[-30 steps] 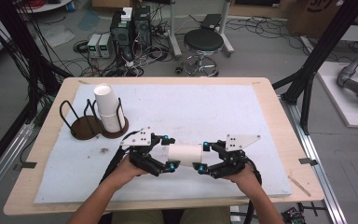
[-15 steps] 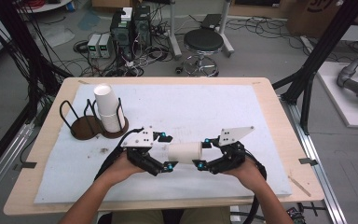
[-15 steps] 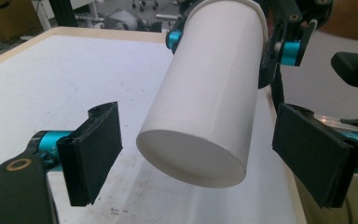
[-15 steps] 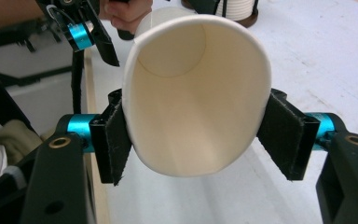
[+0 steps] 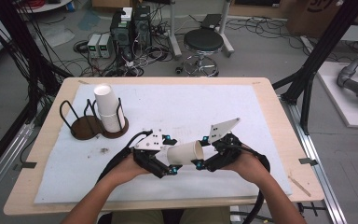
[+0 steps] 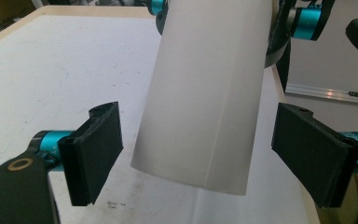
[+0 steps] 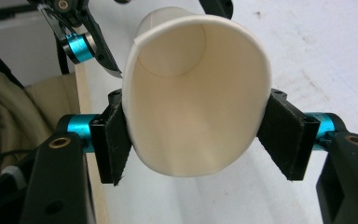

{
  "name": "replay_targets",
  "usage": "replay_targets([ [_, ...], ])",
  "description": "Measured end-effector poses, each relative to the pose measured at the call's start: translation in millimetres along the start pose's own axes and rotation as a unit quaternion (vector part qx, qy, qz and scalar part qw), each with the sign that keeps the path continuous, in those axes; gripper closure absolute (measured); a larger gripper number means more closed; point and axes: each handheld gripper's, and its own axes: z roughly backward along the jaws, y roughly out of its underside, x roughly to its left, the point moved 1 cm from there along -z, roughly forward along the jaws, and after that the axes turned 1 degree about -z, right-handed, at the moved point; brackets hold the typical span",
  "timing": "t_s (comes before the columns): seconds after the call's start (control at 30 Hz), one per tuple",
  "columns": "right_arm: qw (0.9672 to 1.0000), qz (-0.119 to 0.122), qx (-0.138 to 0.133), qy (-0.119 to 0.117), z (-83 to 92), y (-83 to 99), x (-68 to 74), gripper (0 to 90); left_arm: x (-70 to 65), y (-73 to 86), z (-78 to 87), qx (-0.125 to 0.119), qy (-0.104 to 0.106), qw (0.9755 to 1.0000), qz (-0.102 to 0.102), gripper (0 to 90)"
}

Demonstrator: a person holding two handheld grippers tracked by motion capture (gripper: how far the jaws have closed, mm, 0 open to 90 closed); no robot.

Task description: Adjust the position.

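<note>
Between the jaws of the right gripper [image 7: 196, 140] sits the rim end of a white paper cup [image 7: 193, 107], pinched from both sides so that its mouth is squeezed into an oval; the pads [image 7: 114, 140] press flat against the cup's wall. The cup lies on its side in the air above the bench [image 5: 270, 116], its closed bottom pointing toward the left gripper [image 6: 200, 158]. That gripper's jaws are spread wide on either side of the bottom end of the cup [image 6: 209, 93], each pad [image 6: 98, 149] standing apart from the wall with white cover showing in the gaps.

In the high view the two grippers face each other near the front edge of the bench, the left gripper [image 5: 161, 161] and right gripper [image 5: 205, 161] with the cup [image 5: 185, 153] lifted between them, a hand [image 5: 126, 169] behind each.

Toward the left rear corner a dark wire rack [image 5: 93, 122] stands on the white cover [image 5: 191, 107], holding a stack of upright white cups [image 5: 108, 108] in its right-hand ring; the left-hand ring is bare.
</note>
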Motion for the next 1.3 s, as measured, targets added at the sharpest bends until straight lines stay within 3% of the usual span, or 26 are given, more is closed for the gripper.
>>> replay_targets([
  [0.37,0.9978,0.022,0.060,0.017,-5.2,-12.8,3.7,32.0,-0.6,-10.9,-9.5,0.048,0.000,0.9983,-0.033,17.5],
  [0.57,0.9938,0.036,0.102,0.027,-8.2,-20.4,5.5,32.0,-0.8,-8.8,-16.1,0.068,0.006,0.9973,-0.026,18.8],
  [0.73,0.9909,0.041,0.125,0.030,-11.1,-24.5,5.7,31.9,-1.5,-7.3,-21.4,0.090,0.007,0.9954,-0.033,19.2],
  [0.93,0.9870,0.048,0.149,0.036,-17.1,-26.0,7.5,31.8,-2.5,-11.2,-27.2,0.107,0.011,0.9934,-0.040,20.6],
  [1.3,0.9851,0.052,0.160,0.033,-21.3,-28.2,9.3,31.7,-3.2,-9.7,-34.9,0.123,0.015,0.9913,-0.044,23.7],
])
